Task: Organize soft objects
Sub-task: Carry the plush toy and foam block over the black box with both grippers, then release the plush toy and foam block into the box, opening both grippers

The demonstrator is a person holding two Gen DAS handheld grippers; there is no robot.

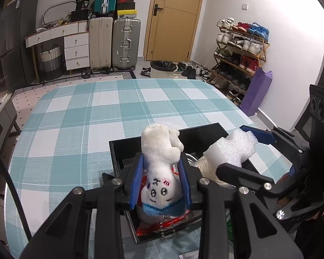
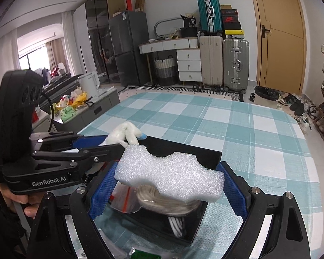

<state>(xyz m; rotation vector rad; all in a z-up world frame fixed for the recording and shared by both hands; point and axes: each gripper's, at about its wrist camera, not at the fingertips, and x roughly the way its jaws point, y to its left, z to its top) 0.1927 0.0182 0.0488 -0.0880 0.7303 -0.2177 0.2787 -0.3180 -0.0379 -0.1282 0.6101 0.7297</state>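
My left gripper (image 1: 161, 180) is shut on a white plush toy (image 1: 161, 161) with a drawn face and blue scarf, held upside down above the black box (image 1: 127, 145). My right gripper (image 2: 169, 183) is shut on a white foam block (image 2: 170, 171), held over the same box (image 2: 207, 153). In the left wrist view the foam block (image 1: 231, 149) and right gripper (image 1: 257, 138) sit to the right. In the right wrist view the plush toy (image 2: 126, 132) and left gripper (image 2: 110, 141) sit to the left. The box holds a beige bundle (image 2: 168, 201), white cable and plastic bag.
The box stands near the front of a table with a teal checked cloth (image 1: 118, 108). Beyond the table are suitcases (image 1: 125, 43), a drawer unit, a shoe rack (image 1: 239, 49), a purple bag (image 1: 257, 90) and a door. A side table with clutter (image 2: 75, 105) stands left.
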